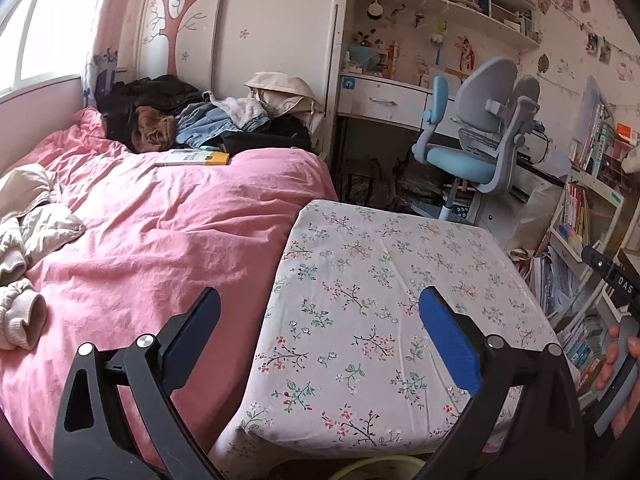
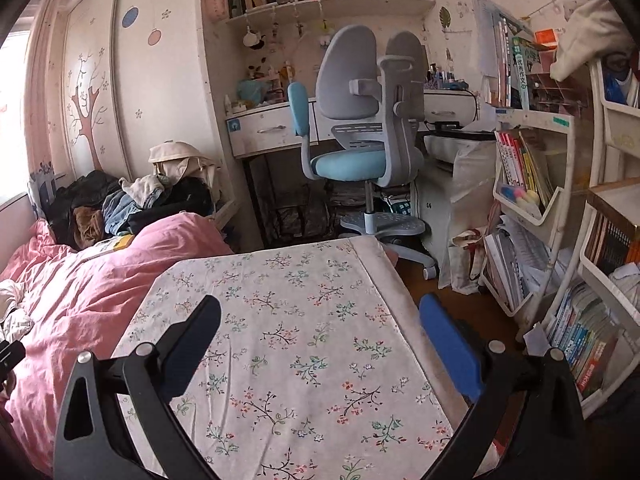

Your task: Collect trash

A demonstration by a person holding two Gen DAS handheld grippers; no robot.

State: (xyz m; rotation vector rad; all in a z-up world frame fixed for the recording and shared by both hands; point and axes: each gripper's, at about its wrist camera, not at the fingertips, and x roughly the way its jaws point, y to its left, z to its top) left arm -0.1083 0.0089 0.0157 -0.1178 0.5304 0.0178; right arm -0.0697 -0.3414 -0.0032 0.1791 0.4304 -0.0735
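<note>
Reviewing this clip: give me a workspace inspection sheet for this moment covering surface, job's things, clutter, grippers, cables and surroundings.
Surface: floral cloth covering a table beside the bed, nothing lying on it.
Job's things: no trash seen; no bin identifiable.
Clutter: clothes pile at the far end of the pink duvet; yellow-edged flat box in front of the pile; cream jacket on the duvet's left.
Grippers: left gripper open, empty, above the duvet and cloth edge; right gripper open, empty, above the cloth.
Cables: dark cable by the desk.
Surroundings: blue-grey desk chair, bookshelves, tree-decal wardrobe.
</note>
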